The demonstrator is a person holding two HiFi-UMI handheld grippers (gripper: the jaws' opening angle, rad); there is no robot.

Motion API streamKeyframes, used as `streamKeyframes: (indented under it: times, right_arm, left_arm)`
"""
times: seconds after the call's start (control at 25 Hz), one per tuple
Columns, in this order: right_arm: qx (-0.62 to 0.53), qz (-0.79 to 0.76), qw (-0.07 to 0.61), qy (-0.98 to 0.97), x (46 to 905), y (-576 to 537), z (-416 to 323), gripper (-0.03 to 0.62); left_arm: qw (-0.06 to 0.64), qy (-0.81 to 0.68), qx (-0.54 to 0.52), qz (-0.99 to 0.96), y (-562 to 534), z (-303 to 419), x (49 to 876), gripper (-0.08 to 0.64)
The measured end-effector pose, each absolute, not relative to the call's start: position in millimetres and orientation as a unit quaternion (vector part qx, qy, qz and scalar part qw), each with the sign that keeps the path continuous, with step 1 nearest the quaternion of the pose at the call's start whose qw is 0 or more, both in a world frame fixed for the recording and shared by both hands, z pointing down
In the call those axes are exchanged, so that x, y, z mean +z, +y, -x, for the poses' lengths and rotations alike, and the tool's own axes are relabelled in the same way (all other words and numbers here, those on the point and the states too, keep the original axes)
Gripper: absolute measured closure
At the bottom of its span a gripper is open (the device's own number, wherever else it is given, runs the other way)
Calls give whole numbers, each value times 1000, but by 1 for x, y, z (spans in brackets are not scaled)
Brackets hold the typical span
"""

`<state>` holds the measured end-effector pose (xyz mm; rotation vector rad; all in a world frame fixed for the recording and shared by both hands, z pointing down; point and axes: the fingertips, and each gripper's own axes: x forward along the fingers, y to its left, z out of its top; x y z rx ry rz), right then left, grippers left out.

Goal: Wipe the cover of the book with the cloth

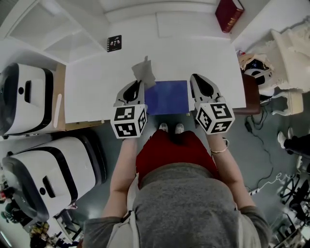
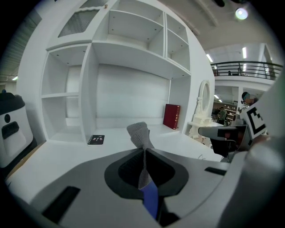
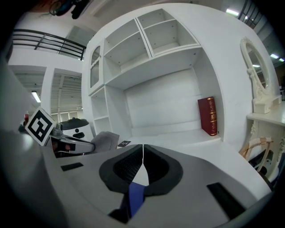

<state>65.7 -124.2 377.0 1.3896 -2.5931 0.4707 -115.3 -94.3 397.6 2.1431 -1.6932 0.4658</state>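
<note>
A blue book [image 1: 167,97] lies flat at the near edge of the white desk [image 1: 97,82]. My left gripper [image 1: 139,82] sits at the book's left edge, shut on a grey cloth [image 1: 144,71] that sticks out past the jaw tips. In the left gripper view the cloth [image 2: 139,132] stands up between the closed jaws of my left gripper [image 2: 144,150], with the book [image 2: 151,200] showing below. My right gripper [image 1: 195,76] rests at the book's right edge, jaws shut with nothing seen between them. In the right gripper view the book [image 3: 136,196] shows beneath my right gripper [image 3: 143,147].
A red book [image 1: 228,14] leans at the desk's back right, and a small black notebook [image 1: 114,43] lies at the back left. White shelves [image 2: 124,49] rise behind the desk. White machines [image 1: 29,97] stand on the floor at left; a brown side table [image 1: 252,94] and cables are at right.
</note>
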Motion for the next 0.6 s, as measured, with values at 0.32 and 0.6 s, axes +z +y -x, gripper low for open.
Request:
streamKeyframes:
  times: [0.32, 0.6]
  right_arm:
    - [137, -470, 67, -869, 360, -119, -76, 565]
    - [116, -472, 62, -872, 343, -114, -78, 565]
  left_arm:
    - [149, -599, 137, -775, -98, 93, 374, 535]
    - [127, -598, 117, -783, -94, 84, 357, 535]
